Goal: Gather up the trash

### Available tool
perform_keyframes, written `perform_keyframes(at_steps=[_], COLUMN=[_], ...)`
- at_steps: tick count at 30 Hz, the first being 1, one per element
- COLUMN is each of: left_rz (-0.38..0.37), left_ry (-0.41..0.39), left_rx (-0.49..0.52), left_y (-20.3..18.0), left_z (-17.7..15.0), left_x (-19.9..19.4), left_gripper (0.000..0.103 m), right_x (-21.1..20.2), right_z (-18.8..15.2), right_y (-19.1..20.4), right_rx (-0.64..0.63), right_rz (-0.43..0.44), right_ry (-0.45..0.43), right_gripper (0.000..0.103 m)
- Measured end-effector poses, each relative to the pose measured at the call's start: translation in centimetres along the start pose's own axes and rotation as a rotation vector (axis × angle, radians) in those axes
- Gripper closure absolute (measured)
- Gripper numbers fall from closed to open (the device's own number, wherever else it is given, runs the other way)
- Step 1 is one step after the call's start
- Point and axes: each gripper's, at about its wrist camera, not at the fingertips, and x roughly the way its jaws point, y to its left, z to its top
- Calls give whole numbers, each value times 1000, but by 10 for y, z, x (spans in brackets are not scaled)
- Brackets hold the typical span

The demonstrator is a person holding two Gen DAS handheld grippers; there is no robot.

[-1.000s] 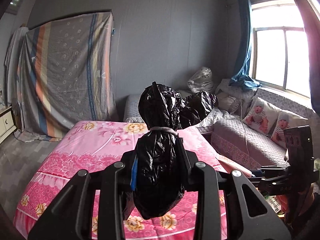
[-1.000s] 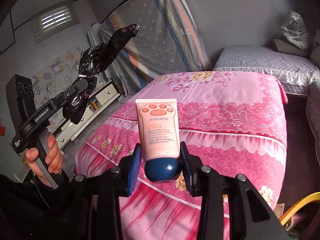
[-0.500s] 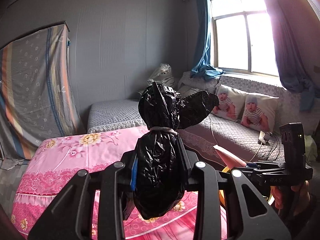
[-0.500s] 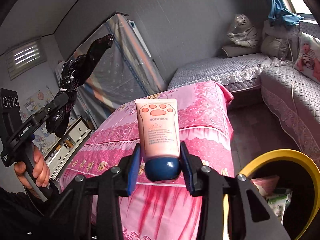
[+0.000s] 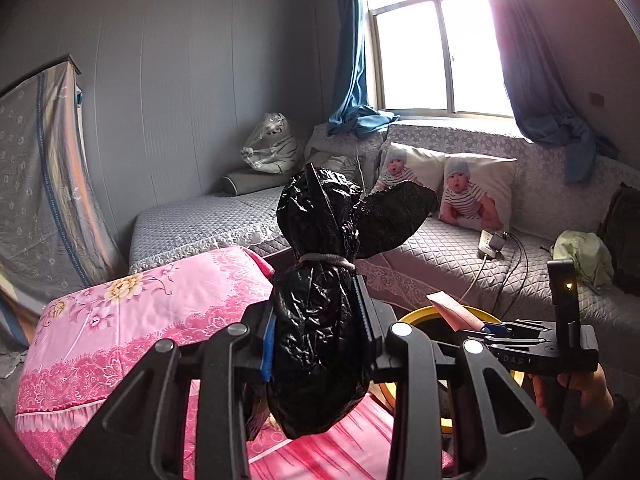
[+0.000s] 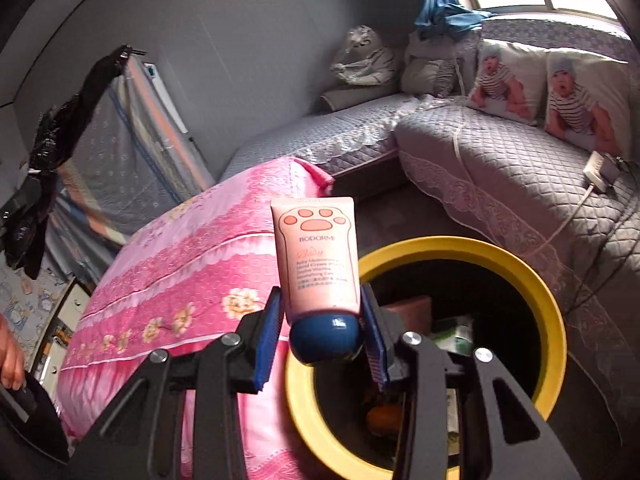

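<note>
The left gripper (image 5: 320, 340) clamps a tied black plastic bag (image 5: 320, 300). The right gripper (image 6: 322, 332) grasps a pink paw-print cream tube (image 6: 316, 256) by its blue cap, above the yellow-rimmed round bin (image 6: 556, 320) beside the pink floral bed's (image 6: 180, 264) corner.

Bin (image 6: 552, 308) stands right of bed (image 6: 192, 264), sofa (image 6: 500, 172) behind it

I've swung both hands off the pink bed (image 6: 192, 256) toward the window side, so the yellow-rimmed bin (image 6: 536, 280), barely in sight a second ago, now lies open right beyond the pink tube (image 6: 316, 256) in my right gripper (image 6: 320, 340).
</note>
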Motion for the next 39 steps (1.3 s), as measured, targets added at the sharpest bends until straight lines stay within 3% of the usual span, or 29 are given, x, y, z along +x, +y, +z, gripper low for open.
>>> perform_keyframes(at_steps=[9, 12, 13, 15, 18, 20, 22, 25, 26, 27, 33, 39], left_rz=[-170, -230, -248, -260, -293, -299, -266, -218, -190, -165, 17, 231], left_ry=[153, 204, 215, 219, 224, 198, 144, 72, 59, 43, -18, -61], left_rx=[24, 26, 29, 37, 24, 22, 18, 23, 34, 42, 92, -30], left_y=[-48, -65, -70, -80, -92, -97, -98, -93, -91, -87, -44, 33], left_z=[-15, -22, -24, -28, -32, -33, -34, -35, -35, -34, -37, -45], left_x=[88, 121, 129, 144, 160, 164, 160, 145, 140, 132, 77, 5], left_gripper=[71, 71, 69, 66, 55, 29, 7, 8, 8, 8, 8, 8], right_x=[42, 43, 38, 19, -18, -46, -72, -98, -103, -107, -96, -65], right_z=[-19, -23, -24, -26, -25, -26, -26, -24, -23, -21, -9, 0], right_y=[-63, -76, -80, -89, -102, -110, -115, -110, -106, -100, -46, 53], right_rx=[197, 252, 267, 292, 333, 358, 372, 344, 327, 312, 189, 8], right_rz=[-46, -66, -84, -117, -188, -253, -310, -403, -415, -412, -279, -76], right_ry=[96, 97, 84, 44, -43, -121, -198, -274, -291, -311, -336, -316], right_gripper=[66, 59, 52, 49, 44, 30, 21, 14, 8, 8, 8, 8])
